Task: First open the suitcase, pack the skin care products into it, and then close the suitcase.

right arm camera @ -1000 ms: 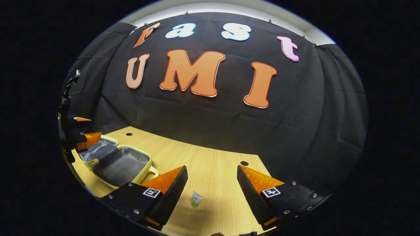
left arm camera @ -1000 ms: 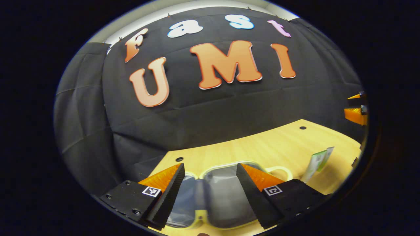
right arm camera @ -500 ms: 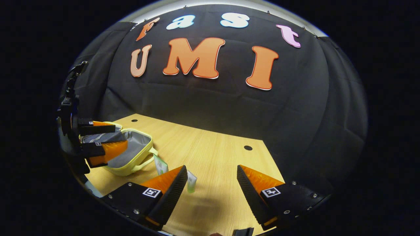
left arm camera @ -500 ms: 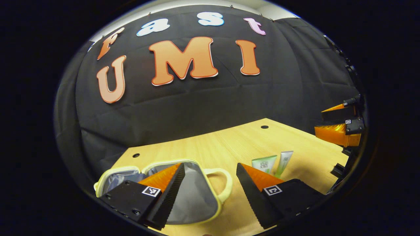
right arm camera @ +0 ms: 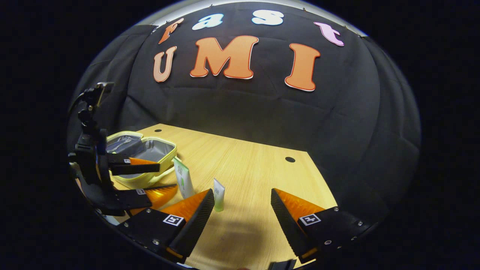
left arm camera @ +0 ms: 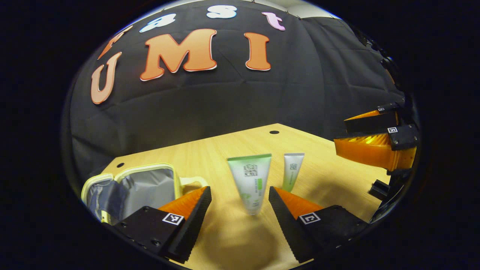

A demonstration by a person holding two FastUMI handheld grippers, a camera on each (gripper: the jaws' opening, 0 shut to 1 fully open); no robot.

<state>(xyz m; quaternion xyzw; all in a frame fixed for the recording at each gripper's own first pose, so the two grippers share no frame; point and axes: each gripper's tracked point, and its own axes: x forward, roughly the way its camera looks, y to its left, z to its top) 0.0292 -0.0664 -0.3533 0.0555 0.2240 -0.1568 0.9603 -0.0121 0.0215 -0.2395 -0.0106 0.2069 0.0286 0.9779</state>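
Note:
A small pale-yellow suitcase with a grey lining lies open on the wooden table. Two white-and-green skin care tubes stand upright on their caps beside it: a larger tube and a smaller tube. My left gripper is open, with the larger tube standing just beyond the gap between its fingers, untouched. My right gripper is open too, with the smaller tube close to its left finger.
The black cloth wall closes off the back of the table. Small round holes mark the tabletop near its far edge. Bare wood stretches to the right of the tubes in the right gripper view.
My left gripper has swung right, away from the open suitcase, until the larger tube stands in front of its fingers. The right gripper has shifted slightly, so both tubes and the suitcase show further in.

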